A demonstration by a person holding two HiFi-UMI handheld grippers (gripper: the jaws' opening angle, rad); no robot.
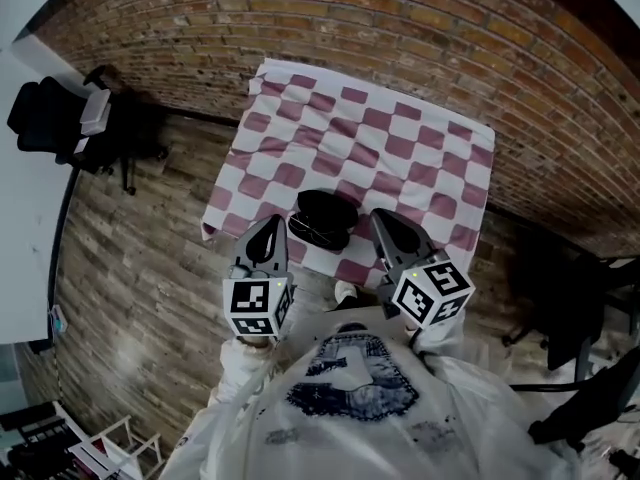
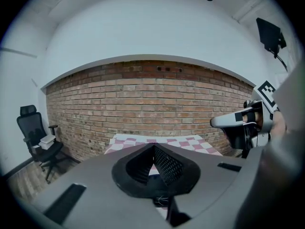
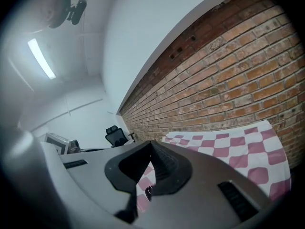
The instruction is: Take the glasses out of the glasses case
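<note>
Beside the glasses case (image 1: pixel 325 208), both hand-held grippers (image 1: pixel 270 230) (image 1: pixel 385 223) hang closed, empty.

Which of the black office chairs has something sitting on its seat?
The office chair at the head view's left, near the brick wall: a pale box sits on it. The chairs at right carry nothing visible.

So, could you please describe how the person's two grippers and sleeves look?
Both the left gripper and right gripper are grey, tapering to a point, with black textured pads inside. Each carries a white cube printed with black square markers. The sleeves are white.
</note>
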